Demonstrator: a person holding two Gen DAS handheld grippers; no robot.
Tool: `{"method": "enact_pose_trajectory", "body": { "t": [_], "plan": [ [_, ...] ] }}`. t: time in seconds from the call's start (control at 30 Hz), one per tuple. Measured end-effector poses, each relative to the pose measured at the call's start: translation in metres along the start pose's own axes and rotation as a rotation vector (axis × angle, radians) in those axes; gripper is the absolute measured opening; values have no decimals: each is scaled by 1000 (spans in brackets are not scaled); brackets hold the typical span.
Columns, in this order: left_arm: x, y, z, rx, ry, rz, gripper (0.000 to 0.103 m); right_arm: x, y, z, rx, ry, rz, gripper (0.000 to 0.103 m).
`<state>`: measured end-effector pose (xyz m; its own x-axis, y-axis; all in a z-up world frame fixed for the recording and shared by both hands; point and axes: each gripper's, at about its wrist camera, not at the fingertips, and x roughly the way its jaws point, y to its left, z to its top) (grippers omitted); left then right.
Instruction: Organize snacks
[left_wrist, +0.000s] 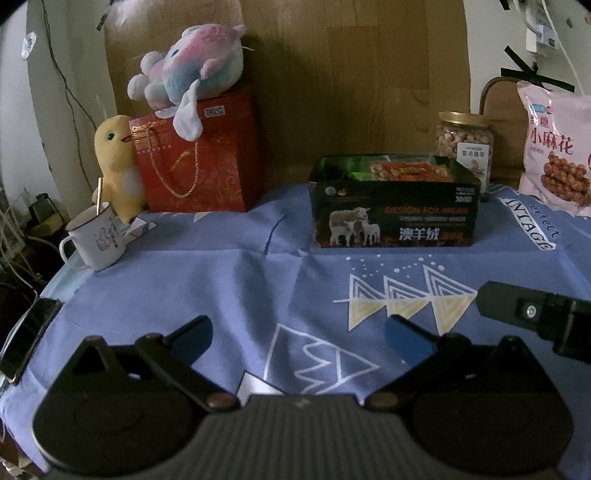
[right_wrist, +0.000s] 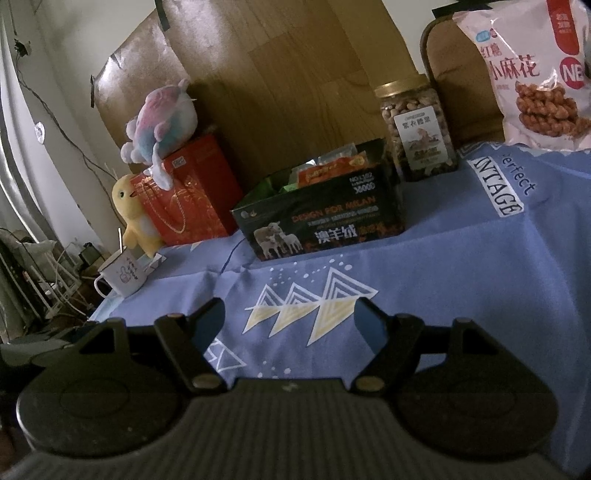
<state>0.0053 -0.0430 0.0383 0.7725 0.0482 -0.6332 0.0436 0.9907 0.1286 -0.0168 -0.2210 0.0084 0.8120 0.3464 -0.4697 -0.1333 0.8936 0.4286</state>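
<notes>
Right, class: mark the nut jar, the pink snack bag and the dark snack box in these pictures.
nut jar (right_wrist: 417, 129), right wrist view, on its paper label.
pink snack bag (left_wrist: 554, 155), left wrist view, on its printed front.
dark snack box (left_wrist: 395, 218), left wrist view, on its front wall.

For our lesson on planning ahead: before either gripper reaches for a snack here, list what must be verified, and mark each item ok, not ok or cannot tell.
1. Left gripper open and holding nothing: ok.
2. Right gripper open and holding nothing: ok.
3. Black sheep-print box open at the top, ready to take snacks: ok.
4. Room left inside the box: cannot tell; packets already reach its rim.
5. Nut jar upright with gold lid on: ok.
6. Pink twist-snack bag sealed: cannot tell; its top is out of view.
</notes>
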Motion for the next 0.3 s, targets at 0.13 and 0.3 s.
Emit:
{"method": "enact_pose_trajectory", "body": {
  "t": [0.13, 0.3],
  "plan": [
    [-2, -1, -2, 4, -21, -10, 103, 0, -1, 0, 2, 1, 0, 79],
    [-4, -6, -3, 22, -45, -4, 103, 0, 0, -1, -4, -2, -3, 79]
  ]
}}
